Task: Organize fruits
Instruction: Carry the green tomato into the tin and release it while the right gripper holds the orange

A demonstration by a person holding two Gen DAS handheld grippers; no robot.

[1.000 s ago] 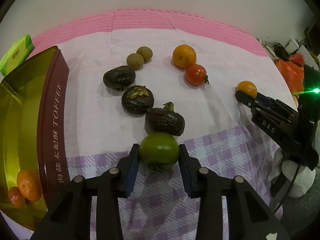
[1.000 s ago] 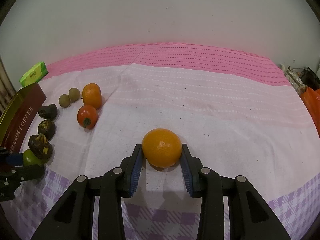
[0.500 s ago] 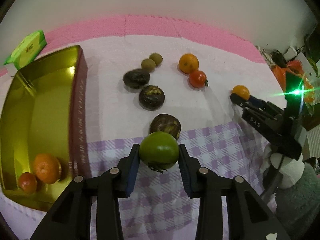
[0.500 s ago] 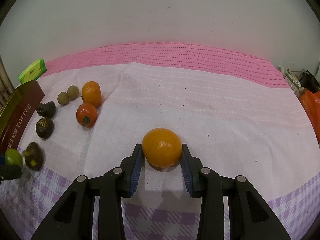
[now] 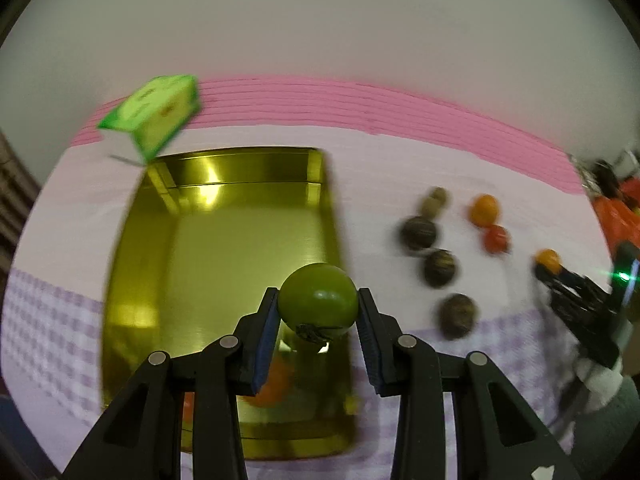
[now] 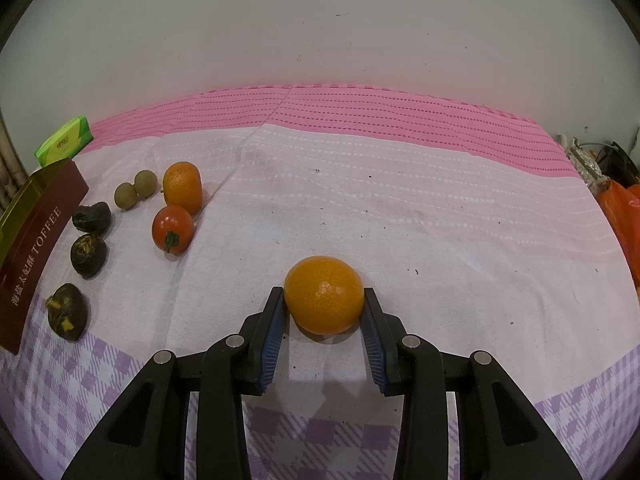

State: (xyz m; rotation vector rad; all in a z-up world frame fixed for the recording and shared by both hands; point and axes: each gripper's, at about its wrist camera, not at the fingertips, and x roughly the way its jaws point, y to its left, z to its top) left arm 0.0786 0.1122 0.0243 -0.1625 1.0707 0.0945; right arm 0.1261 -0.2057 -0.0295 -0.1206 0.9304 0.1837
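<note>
My left gripper (image 5: 318,312) is shut on a green tomato (image 5: 318,300) and holds it in the air over the right rim of the gold tin (image 5: 224,248). An orange fruit (image 5: 276,384) lies blurred in the tin below my fingers. My right gripper (image 6: 324,312) is shut on an orange (image 6: 324,294) that rests on the cloth. In the right wrist view three dark fruits (image 6: 86,254), two small brown-green fruits (image 6: 136,190), another orange (image 6: 183,186) and a red tomato (image 6: 173,229) lie on the cloth beside the tin's maroon wall (image 6: 36,252).
A green packet (image 5: 154,114) lies behind the tin, near the pink strip at the wall. An orange bag (image 6: 624,216) and clutter sit at the table's right edge. In the left wrist view the right gripper (image 5: 549,265) shows at far right, holding its orange.
My left gripper lifted the green tomato off the cloth and carried it left, from beside the dark fruits to over the tin. The right gripper and its orange stayed still.
</note>
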